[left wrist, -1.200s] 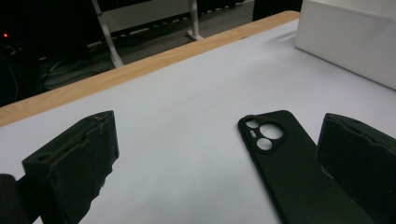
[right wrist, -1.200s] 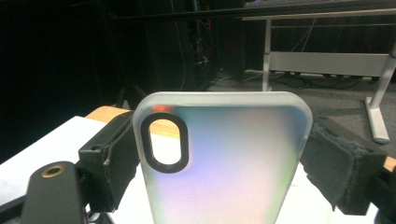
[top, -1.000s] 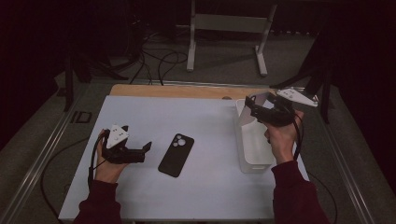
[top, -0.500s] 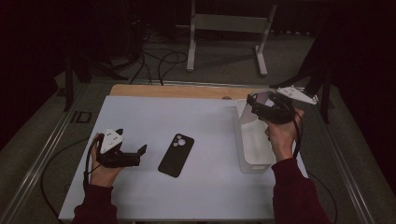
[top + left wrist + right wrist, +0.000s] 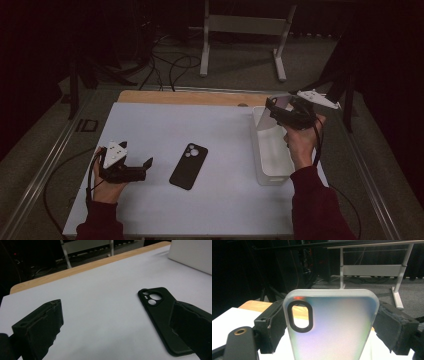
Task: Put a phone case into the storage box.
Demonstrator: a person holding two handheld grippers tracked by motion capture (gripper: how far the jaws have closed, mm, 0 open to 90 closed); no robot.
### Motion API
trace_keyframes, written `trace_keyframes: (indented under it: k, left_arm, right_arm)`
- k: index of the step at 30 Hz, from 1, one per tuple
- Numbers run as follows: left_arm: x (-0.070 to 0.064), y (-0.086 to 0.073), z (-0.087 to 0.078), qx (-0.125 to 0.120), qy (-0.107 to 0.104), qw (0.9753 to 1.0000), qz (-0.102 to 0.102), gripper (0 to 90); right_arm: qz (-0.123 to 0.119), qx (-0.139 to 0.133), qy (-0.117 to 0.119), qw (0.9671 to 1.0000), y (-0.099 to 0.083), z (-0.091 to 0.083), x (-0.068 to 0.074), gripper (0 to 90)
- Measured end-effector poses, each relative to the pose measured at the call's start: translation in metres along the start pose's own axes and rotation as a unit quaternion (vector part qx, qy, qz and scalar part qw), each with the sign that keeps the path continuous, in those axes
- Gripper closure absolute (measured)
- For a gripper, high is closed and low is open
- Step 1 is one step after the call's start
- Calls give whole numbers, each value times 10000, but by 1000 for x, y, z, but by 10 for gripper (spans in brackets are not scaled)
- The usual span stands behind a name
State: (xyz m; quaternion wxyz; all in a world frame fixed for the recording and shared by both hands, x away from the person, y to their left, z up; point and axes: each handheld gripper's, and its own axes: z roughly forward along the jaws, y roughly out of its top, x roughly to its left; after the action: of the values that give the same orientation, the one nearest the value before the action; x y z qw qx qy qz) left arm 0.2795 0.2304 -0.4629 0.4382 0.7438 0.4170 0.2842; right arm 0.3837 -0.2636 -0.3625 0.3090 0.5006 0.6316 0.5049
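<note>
In the high view, the person's two forearms in dark red sleeves are coming in from the bottom edge. At the lower left of the frame the left gripper [image 5: 142,167] is lying low over the white table [image 5: 220,135], its jaws standing wide apart with nothing between them and pointing toward the black phone [image 5: 188,166]. The phone is lying flat, back up, just below the middle of the frame, near the jaws but not touching them. In the left gripper view, the phone [image 5: 161,315] is sitting at the right of the frame, its far jaw partly covering the phone's lower end, and its camera ring is facing the upper part of the picture.

Farther off, at the right of the high view, a white tray [image 5: 270,150] is resting on the table near its right edge. Above the tray's far end the right gripper [image 5: 276,107] is hanging in the air, clamped on a frosted clear phone case [image 5: 280,103]. In the right gripper view, the case [image 5: 334,325] is standing upright in the middle of the frame, squeezed by its side edges between both jaws, its oval camera hole at upper left
</note>
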Motion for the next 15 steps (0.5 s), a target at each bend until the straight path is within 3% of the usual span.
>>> trace_keyframes:
  k: [15]
  left_arm:
    - [1,-7,-3,-111,-38,9999,26,0]
  right_arm:
    - [84,31,-232,9997,-2,9,-10,168]
